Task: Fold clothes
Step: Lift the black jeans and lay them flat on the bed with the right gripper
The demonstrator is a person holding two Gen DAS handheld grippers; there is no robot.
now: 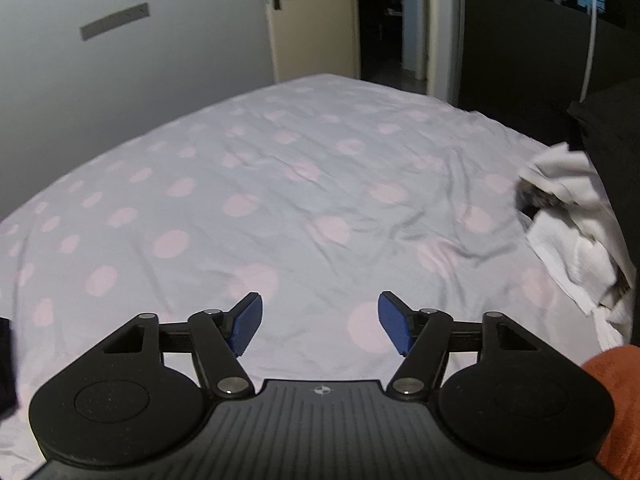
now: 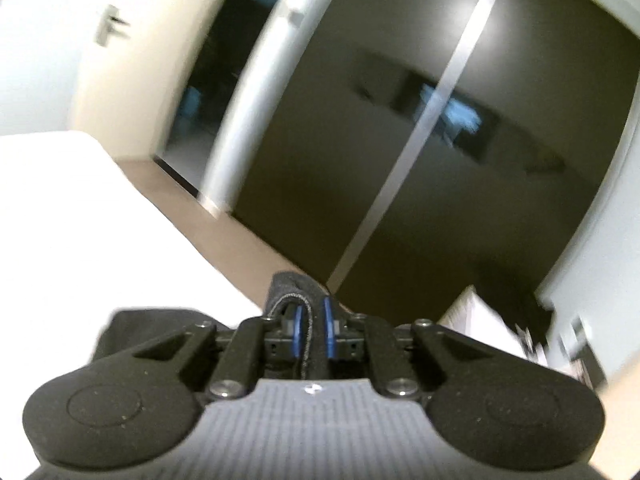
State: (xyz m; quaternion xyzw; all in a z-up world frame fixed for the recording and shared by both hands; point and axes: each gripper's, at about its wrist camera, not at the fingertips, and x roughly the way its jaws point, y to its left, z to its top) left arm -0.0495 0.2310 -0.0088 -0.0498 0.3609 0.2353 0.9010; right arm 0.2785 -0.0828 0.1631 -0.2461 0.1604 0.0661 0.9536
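Note:
In the left wrist view my left gripper [image 1: 320,322] hovers open over the bed [image 1: 280,184], its blue pads [image 1: 248,322] wide apart with only the dotted sheet below them. A heap of white clothes [image 1: 568,232] lies at the bed's right edge, well to the right of this gripper. In the right wrist view my right gripper [image 2: 313,332] is shut on a dark garment [image 2: 296,284]; a stitched fold of the cloth sits pinched between the blue pads [image 2: 329,328] and more dark cloth hangs at the lower left [image 2: 132,328]. This gripper is lifted and tilted, facing a dark wardrobe.
An orange cloth [image 1: 616,400] shows at the lower right of the left wrist view and something dark [image 1: 6,364] at its left edge. A dark pillow [image 1: 612,128] lies beyond the white heap. A cream door [image 1: 308,20], dark sliding wardrobe doors [image 2: 460,140] and floor [image 2: 248,236] bound the bed.

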